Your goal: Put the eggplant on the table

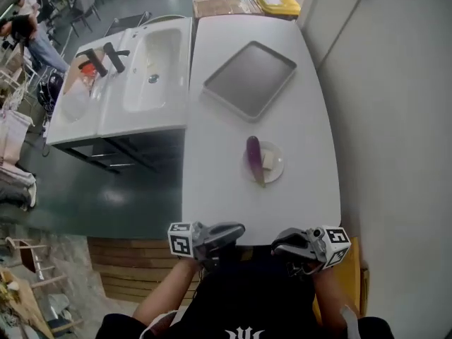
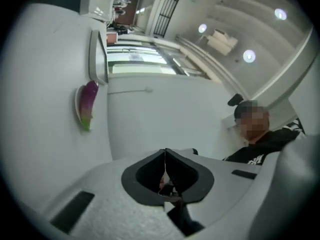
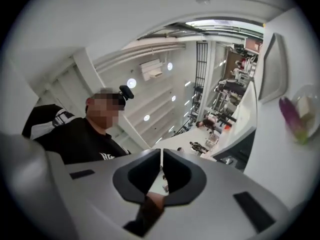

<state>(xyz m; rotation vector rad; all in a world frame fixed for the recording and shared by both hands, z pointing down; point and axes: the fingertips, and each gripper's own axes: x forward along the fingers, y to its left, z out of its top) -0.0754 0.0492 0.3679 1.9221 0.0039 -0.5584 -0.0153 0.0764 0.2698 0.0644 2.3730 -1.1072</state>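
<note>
Step judged: pre-grasp, nothing picked up yet. The eggplant (image 1: 253,158) was seen lying on a small plate (image 1: 277,171) near the middle of the table (image 1: 233,203), touching a pale block on the same plate. A tray (image 1: 250,78) was seen farther back, well apart from the plate.

Both grippers were held at the near table edge, close to the person's body and well short of the plate. The left gripper (image 1: 239,229) was seen with jaws pressed together, nothing between them. The right gripper (image 1: 277,242) was likewise seen with jaws together and empty.

Next move, as judged: one gripper's jaws to be spread and carried forward over the plate, then closed across the eggplant's body, clear of the pale block. The eggplant would then be lifted and laid on bare table beside the plate.
</note>
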